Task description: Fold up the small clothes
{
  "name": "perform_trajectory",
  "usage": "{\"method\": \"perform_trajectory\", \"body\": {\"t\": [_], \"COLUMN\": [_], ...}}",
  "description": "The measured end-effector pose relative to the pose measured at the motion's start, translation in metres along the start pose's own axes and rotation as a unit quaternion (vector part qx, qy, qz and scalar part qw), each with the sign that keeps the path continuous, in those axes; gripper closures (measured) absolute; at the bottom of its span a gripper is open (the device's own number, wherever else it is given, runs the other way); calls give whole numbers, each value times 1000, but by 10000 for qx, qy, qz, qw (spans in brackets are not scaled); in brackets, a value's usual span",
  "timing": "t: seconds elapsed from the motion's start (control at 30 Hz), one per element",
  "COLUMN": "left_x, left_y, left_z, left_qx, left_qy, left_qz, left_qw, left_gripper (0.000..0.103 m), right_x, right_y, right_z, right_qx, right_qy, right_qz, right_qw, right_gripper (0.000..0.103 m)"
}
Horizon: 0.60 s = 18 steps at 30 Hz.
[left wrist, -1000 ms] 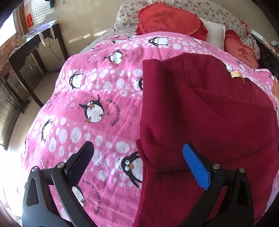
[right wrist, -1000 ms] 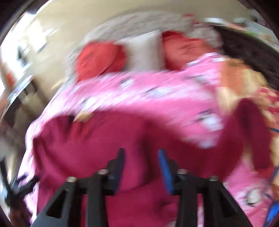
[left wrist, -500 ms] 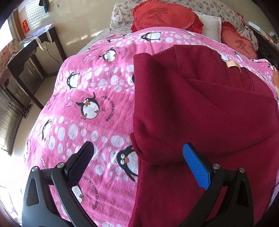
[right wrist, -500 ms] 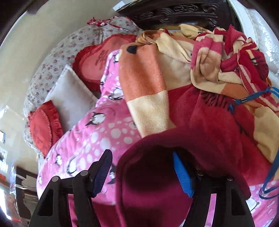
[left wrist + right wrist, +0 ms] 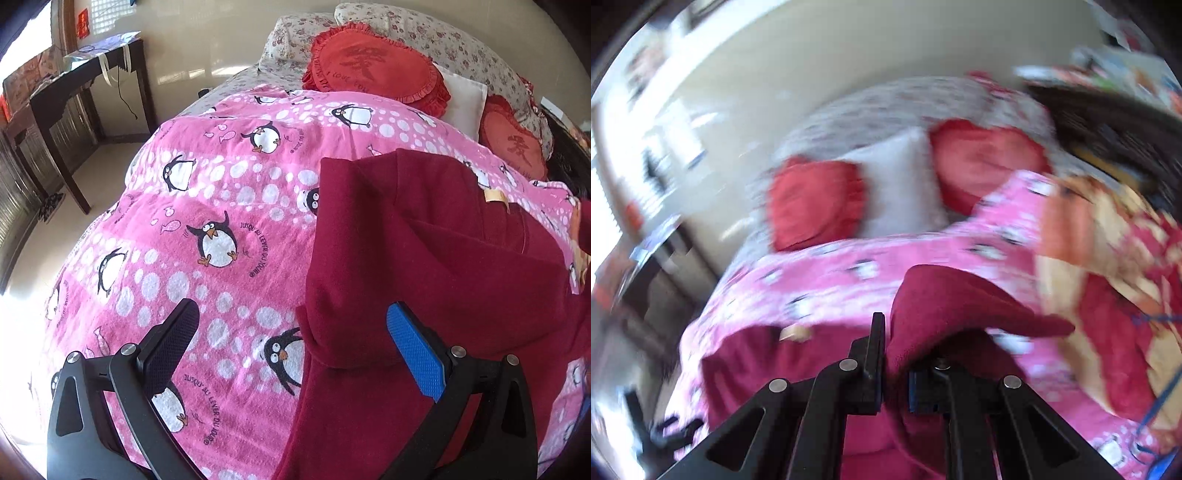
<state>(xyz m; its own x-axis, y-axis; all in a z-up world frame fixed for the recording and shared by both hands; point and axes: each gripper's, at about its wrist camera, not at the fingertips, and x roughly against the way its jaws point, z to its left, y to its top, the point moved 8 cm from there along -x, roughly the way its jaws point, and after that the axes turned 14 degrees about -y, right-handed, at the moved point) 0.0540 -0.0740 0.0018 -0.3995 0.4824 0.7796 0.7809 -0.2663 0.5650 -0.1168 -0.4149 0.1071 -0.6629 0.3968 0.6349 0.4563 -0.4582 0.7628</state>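
While the left hand-held gripper (image 5: 291, 341) gapes empty beside the maroon garment (image 5: 436, 266), the right hand-held gripper (image 5: 894, 363) pinches its fold — lifted.

garment (image 5: 443, 258): 1 | red cushions (image 5: 373, 70): 2 | white pillow (image 5: 463, 94): 1

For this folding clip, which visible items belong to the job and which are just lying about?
In the job: maroon garment; right gripper, shut on its fabric; left gripper, open.

Lying about: penguin blanket; red cushions; white pillow; patchwork blanket; dark table.
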Motion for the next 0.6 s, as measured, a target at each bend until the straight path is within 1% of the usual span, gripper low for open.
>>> {"method": "perform_trajectory", "body": {"t": [0.03, 0.07, 0.1, 0.13, 0.17, 0.23, 0.27, 0.3, 0.37, 0.4, 0.5, 0.53, 0.6], "left_x": [0, -1, -1, -2, -3, -2, -2, -1, -3, -4, -7, -5, 0], "left_y": [0, -1, -2, -3, -3, -5, -5, -5, -5, -4, -3, -2, -1], "left_z": [-1, -1, -2, -2, -3, -5, -5, -6, -8, -9, -10, -10, -6], "left_qx": [44, 78, 105, 112, 106, 61, 35, 9, -2, 13, 106, 140, 204], "left_qy": [-44, -81, -115, -142, -172, -240, -281, -335, -424, -440, -476, -477, -498], "left_qz": [7, 27, 61, 88, 119, 148, 137, 117, 116, 140, 174, 136, 53], "left_qw": [10000, 9999, 9999, 9998, 9997, 9996, 9995, 9994, 9990, 9989, 9987, 9987, 9985], "left_gripper": [1, 1, 1, 1, 1, 1, 1, 1, 1, 1, 1, 1, 1], "right_x": [-1, -7, -16, -28, -40, -56, -58, -57, -52, -49, -52, -56, -59], "right_y": [-11, -25, -45, -70, -92, -127, -136, -138, -137, -133, -113, -106, -96], "right_z": [32, 58, 86, 111, 126, 137, 136, 132, 121, 114, 99, 99, 111], "right_qx": [256, 478, 767, 1077, 1276, 1459, 1381, 1273, 1081, 999, 788, 739, 643], "right_qy": [263, 510, 781, 981, 1052, 1013, 1041, 1073, 1126, 1127, 955, 972, 1192], "right_qz": [9, 95, 302, 642, 942, 1454, 1584, 1606, 1575, 1494, 1213, 1164, 1133], "right_qw": [9993, 9975, 9935, 9872, 9817, 9733, 9721, 9729, 9751, 9772, 9849, 9857, 9843], "right_gripper": [94, 89, 67, 51, 39, 39, 39, 39, 39, 39, 38, 38, 38]}}
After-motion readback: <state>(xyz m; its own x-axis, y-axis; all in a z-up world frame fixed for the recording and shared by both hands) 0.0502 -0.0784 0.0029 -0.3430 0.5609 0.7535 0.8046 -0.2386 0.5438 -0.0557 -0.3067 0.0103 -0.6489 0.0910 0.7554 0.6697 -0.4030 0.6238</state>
